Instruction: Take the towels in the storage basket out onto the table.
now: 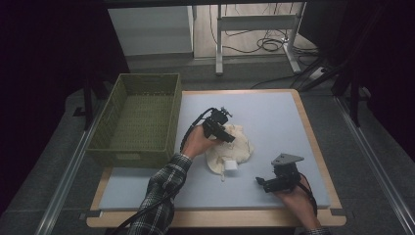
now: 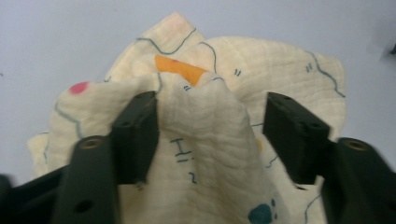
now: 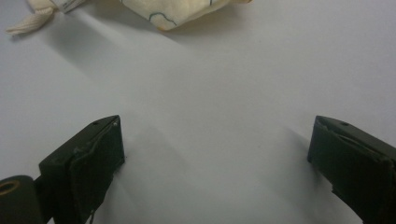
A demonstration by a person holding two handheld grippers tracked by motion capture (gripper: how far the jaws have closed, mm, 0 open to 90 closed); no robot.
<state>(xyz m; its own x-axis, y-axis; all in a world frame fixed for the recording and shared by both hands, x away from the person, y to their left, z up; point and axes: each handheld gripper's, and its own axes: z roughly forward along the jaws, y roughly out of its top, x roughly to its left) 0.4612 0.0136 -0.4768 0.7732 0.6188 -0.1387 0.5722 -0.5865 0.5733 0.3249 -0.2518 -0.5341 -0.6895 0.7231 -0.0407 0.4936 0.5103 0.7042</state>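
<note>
Cream muslin cloth (image 1: 234, 147), printed with thin blue lines and orange, red and teal patches, lies crumpled near the middle of the pale blue mat (image 1: 274, 112) that covers the table. We see our left gripper (image 1: 221, 128) lowered onto the cloth's far left part. In the left gripper view its jaws stand spread, and a raised fold of the cloth (image 2: 201, 126) sits between them: the left jaw touches the fold, while the right jaw stands clear of it, so nothing is pinched. A white tag (image 1: 230, 166) shows at the cloth's near edge.

Our right gripper (image 1: 276, 182) rests toward the mat's near right corner, well apart from the cloth. Its jaws are wide apart over bare mat, with the cloth's edge (image 3: 177, 11) visible farther off.

A green woven basket (image 1: 142, 117) stands at the table's left edge, just beside the mat.
</note>
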